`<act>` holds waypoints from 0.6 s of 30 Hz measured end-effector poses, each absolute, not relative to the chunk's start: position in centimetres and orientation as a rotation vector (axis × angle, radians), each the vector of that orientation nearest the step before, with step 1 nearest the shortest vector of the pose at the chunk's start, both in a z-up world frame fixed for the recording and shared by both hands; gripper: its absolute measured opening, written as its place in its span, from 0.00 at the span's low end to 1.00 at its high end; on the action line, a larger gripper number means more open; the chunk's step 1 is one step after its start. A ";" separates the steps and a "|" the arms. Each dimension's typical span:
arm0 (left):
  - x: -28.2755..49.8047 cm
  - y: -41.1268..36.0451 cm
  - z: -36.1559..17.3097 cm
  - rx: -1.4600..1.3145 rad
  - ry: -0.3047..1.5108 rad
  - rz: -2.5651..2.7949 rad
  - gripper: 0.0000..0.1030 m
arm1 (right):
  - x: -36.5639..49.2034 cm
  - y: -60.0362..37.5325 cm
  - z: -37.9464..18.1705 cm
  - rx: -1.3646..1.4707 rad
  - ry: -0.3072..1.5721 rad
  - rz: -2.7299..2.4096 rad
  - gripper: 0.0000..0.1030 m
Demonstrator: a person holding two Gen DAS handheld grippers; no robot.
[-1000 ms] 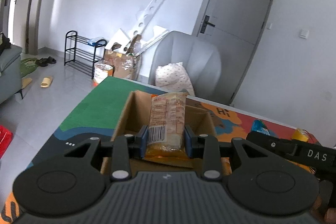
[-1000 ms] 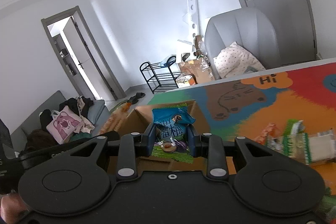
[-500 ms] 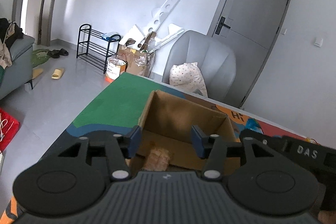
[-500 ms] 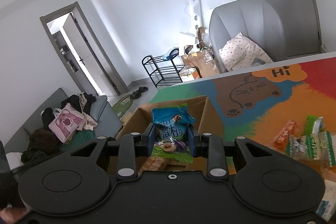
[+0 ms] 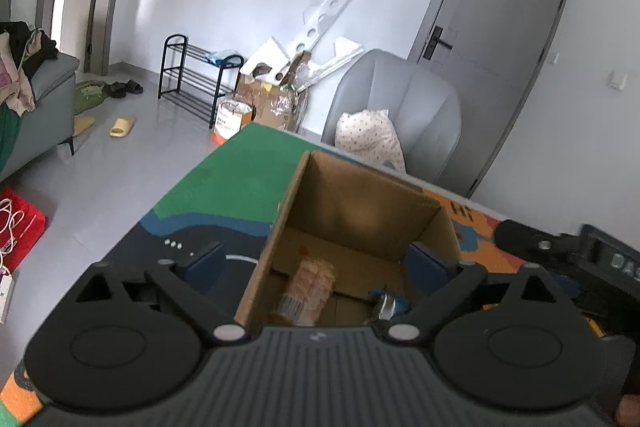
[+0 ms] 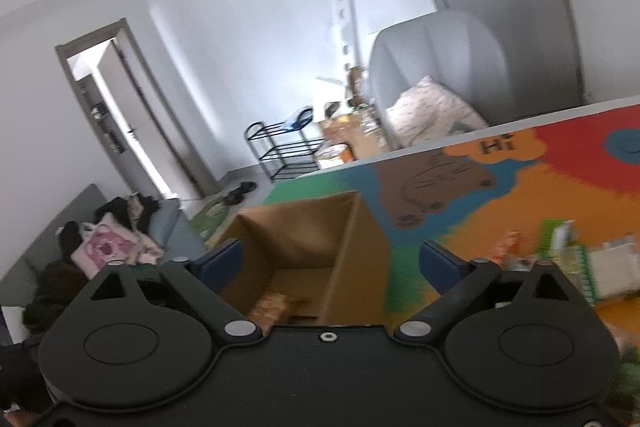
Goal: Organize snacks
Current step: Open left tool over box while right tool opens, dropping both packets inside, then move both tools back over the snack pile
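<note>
Tongs on both sides stood spread wide, holding nothing: left tongs (image 5: 316,267), right tongs (image 6: 330,263). Just beyond sat the cardboard box (image 5: 360,195) on the counter (image 5: 240,179); inside lay a tan snack packet (image 5: 306,287) and a blue packet (image 5: 386,303). Farther right, loose snacks (image 6: 592,263) lay on the counter.

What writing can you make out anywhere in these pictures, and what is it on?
"Hi": on the orange patch of the table mat.
"DAS" (partly cut off): on the right gripper body, seen from the left wrist view.
Print on the tan snack pack in the cardboard box: too blurred to read.
</note>
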State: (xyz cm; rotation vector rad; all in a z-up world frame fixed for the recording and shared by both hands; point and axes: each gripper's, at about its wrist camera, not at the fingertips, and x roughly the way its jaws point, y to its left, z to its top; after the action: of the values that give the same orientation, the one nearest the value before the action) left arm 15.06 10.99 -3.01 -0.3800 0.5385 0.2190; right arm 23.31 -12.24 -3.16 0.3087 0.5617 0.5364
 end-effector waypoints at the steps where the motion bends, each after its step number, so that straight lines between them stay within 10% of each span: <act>1: 15.2 10.9 -3.1 -0.381 0.547 0.221 0.95 | 23.2 -12.6 -3.2 0.307 0.558 0.526 0.98; 18: 13.9 7.9 -3.4 -0.342 0.529 0.168 1.00 | 20.6 -19.1 -4.8 0.295 0.560 0.410 1.00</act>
State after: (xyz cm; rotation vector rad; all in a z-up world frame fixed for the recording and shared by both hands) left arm 13.94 7.93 -3.36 -0.3425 0.5291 0.1677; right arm 20.60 -19.15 -4.79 0.2952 0.5598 0.4096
